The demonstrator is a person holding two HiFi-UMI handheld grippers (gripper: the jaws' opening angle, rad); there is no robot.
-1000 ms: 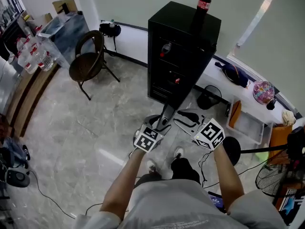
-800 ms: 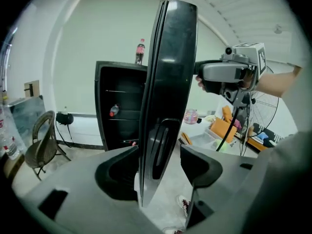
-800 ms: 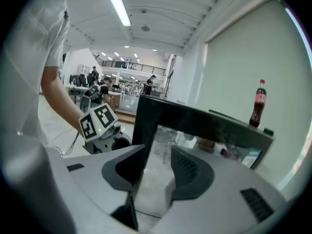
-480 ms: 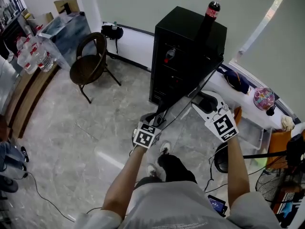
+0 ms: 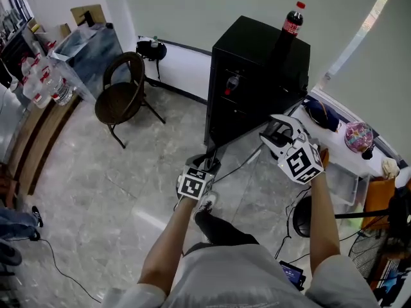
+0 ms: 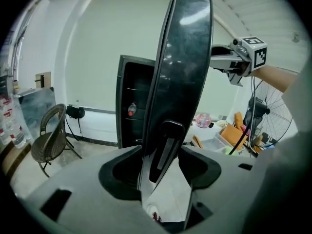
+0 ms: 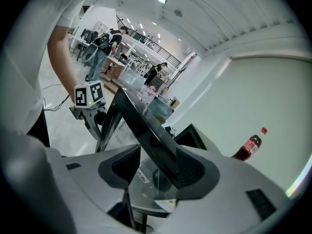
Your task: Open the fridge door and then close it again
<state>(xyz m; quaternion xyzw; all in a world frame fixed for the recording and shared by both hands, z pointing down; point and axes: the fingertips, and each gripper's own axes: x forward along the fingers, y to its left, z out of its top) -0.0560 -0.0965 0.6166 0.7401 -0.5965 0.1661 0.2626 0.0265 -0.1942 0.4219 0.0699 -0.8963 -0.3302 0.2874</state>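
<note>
The pale stone floor (image 5: pixel 96 172) lay open in front of the black fridge (image 5: pixel 257 56) and to its left, with a chair (image 5: pixel 122 95) well off on that side. A standing fan (image 6: pixel 265 108) crowded the fridge's right. The fridge door (image 6: pixel 185 57) stood swung wide, long axis upright, its free edge pointing away from the fridge toward the person. The left gripper (image 6: pixel 161 165) was spread around that edge low down with a gap at each pad, having just closed a little. The right gripper (image 7: pixel 153 168), higher up, had just been opening, the door's frame between its parted jaws. The head view reduced the door to a thin line. The left gripper view showed the fridge's open shelves, and the right gripper view people in a hall far from the fridge. A cola bottle (image 5: pixel 292 18) stood on the fridge.
</note>
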